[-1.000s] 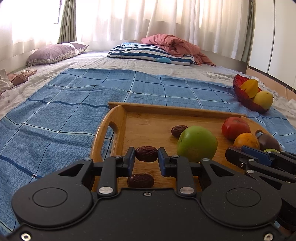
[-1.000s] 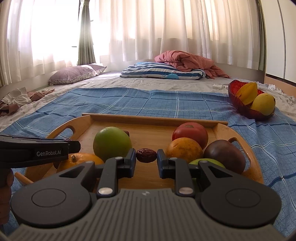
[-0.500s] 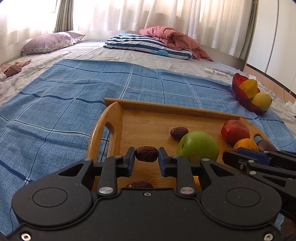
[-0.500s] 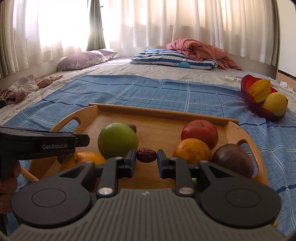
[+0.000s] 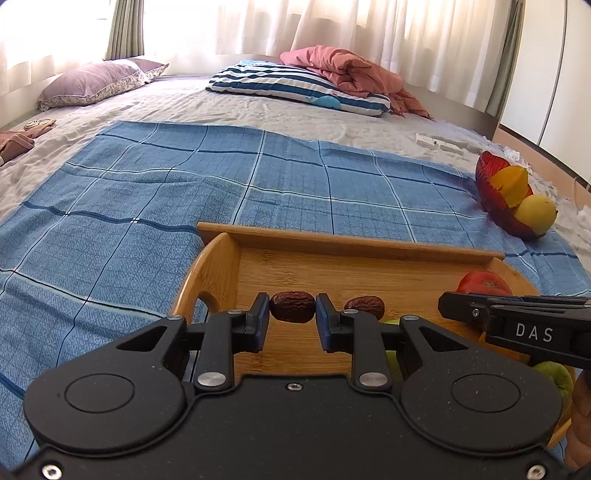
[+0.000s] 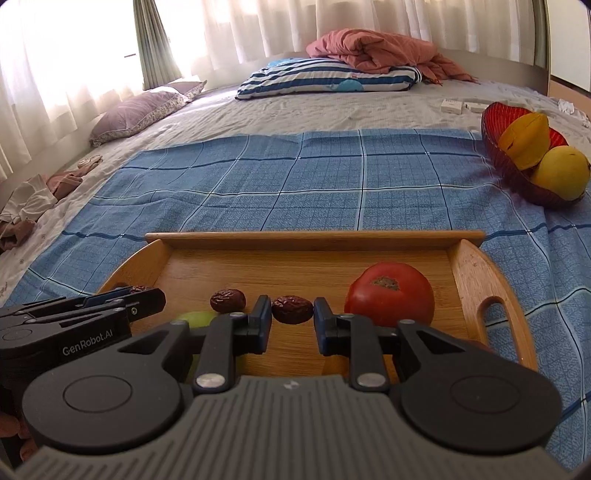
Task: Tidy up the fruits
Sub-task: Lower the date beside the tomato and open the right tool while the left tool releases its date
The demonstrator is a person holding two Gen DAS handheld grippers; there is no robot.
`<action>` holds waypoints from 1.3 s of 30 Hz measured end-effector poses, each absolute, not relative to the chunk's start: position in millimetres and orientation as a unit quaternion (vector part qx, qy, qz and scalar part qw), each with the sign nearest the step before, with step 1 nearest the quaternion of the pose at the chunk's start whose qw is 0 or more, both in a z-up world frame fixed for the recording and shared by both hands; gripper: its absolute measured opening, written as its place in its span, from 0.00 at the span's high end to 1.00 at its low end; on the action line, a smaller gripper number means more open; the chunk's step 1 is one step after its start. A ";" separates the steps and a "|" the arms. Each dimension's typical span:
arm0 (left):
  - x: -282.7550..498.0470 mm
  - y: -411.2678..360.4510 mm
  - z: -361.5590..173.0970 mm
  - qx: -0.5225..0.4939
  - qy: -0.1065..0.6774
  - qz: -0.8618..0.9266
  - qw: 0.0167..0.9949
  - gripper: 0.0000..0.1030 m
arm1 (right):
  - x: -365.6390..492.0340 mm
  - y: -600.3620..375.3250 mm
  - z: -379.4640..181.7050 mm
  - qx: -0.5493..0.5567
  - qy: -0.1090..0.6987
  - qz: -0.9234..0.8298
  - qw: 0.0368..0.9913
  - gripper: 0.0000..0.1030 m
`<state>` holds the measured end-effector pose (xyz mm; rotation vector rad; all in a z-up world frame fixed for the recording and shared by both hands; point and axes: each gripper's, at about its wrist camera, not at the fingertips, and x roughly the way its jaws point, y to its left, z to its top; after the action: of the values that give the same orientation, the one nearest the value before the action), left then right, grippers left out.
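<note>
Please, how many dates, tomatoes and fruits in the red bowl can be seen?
Dates: 3 (left-held date, right-held date, loose date)
Tomato: 1
Bowl fruits: 2 (orange fruit, yellow fruit)
Total: 6

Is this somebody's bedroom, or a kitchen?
It looks like a bedroom. There is a big bed with a striped pillow and a crumpled pink blanket, and curtains hang behind it. The wooden tray of fruit just sits on the bed.

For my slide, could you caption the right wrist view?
Right gripper holds a date above the wooden tray.
</note>
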<state>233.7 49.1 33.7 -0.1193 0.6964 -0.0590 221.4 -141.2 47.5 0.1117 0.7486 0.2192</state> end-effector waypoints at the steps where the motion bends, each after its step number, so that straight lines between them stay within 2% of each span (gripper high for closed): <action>1: 236.7 48.3 33.2 -0.056 0.342 -0.027 0.937 0.75 | 224.8 -141.3 46.3 0.057 0.369 0.107 0.922 0.71; 12: 257.2 48.2 26.6 -0.059 0.355 -0.020 0.933 0.75 | 251.0 -138.1 34.1 0.063 0.399 0.097 0.910 0.69; 39: 270.1 48.4 12.8 -0.059 0.369 -0.017 0.927 0.75 | 260.0 -129.8 23.6 0.051 0.411 0.091 0.906 0.69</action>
<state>270.1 48.4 12.8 -0.1219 0.7573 -0.0344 260.0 -129.8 23.6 0.1063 0.8495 0.1870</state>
